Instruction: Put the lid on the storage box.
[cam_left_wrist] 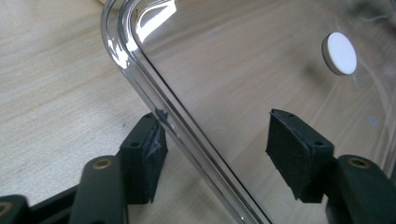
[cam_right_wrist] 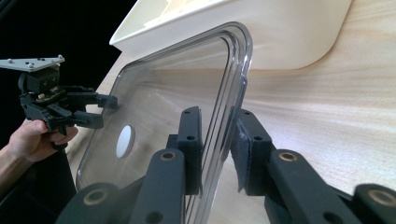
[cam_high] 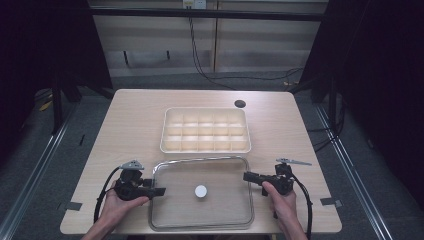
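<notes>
Lid: clear plastic lid [cam_high: 220, 200] with rounded corners and a raised rim, lying flat on the near half of the tabletop [cam_high: 130, 115], between my two hands.
Knob: small white round disc [cam_high: 200, 191] at the middle of the lid, also seen through the clear sheet in my left gripper view [cam_left_wrist: 340, 52].
Tray: cream tray [cam_high: 206, 131] with a grid of small compartments, just beyond the lid's far edge; I cannot tell whether the two touch.
Left tongs: my left tongs [cam_high: 159, 191] sit at the lid's left edge. In the left gripper view [cam_left_wrist: 219, 156] the jaws stand apart, one outside the rim and one over the clear sheet, the rim running between them. Outer pad [cam_left_wrist: 152, 154] is close against the rim; the inner one is well off it. Open, straddling, nothing clamped.
Right tongs: my right tongs [cam_high: 247, 176] sit at the lid's right edge near its far corner. In the right gripper view [cam_right_wrist: 217, 149] the two jaws stand on either side of the rim with very little gap; pads look pressed on the rim, so I read this as gripping the lid.
Hands: left hand [cam_high: 117, 202] and right hand [cam_high: 282, 200] come in from the near edge, each wrapped round its handle.
Tabletop extras: dark round cable hole [cam_high: 240, 104] near the far right, beyond the tray.
</notes>
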Tool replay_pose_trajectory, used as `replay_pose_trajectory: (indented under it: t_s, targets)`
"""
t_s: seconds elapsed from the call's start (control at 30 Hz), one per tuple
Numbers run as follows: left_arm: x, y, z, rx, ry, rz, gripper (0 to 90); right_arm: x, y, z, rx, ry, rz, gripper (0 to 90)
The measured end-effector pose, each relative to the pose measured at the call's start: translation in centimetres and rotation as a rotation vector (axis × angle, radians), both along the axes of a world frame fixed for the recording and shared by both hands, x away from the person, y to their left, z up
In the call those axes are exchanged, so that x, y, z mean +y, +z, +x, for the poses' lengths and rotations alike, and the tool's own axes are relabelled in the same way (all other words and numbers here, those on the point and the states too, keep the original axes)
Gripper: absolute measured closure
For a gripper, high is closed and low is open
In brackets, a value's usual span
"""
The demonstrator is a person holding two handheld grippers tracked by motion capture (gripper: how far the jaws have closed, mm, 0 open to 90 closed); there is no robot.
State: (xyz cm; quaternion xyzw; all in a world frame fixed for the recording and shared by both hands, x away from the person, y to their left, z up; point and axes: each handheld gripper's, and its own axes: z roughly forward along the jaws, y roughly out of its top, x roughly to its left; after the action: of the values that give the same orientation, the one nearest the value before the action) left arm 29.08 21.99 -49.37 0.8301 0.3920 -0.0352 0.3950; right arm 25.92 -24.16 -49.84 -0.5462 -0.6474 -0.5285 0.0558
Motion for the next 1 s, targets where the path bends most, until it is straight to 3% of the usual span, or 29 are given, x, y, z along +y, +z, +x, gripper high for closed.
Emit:
replay_pose_trajectory:
  t_s: [0.4, 0.67, 1.0]
  targets:
    - [0.5, 0.9, -0.4, -0.032, 0.013, -0.089, 51.2, -0.2, 0.4, -0.2, -0.031, -0.024, -0.022, 73.2]
    - [0.7, 1.4, -0.4, -0.044, 0.020, -0.108, 55.8, 0.0, 1.1, -0.5, -0.065, -0.033, -0.059, 71.9]
    - [1.1, 2.5, -0.6, -0.085, 0.022, -0.135, 60.3, 0.1, 2.0, -0.9, -0.099, -0.044, -0.065, 72.2]
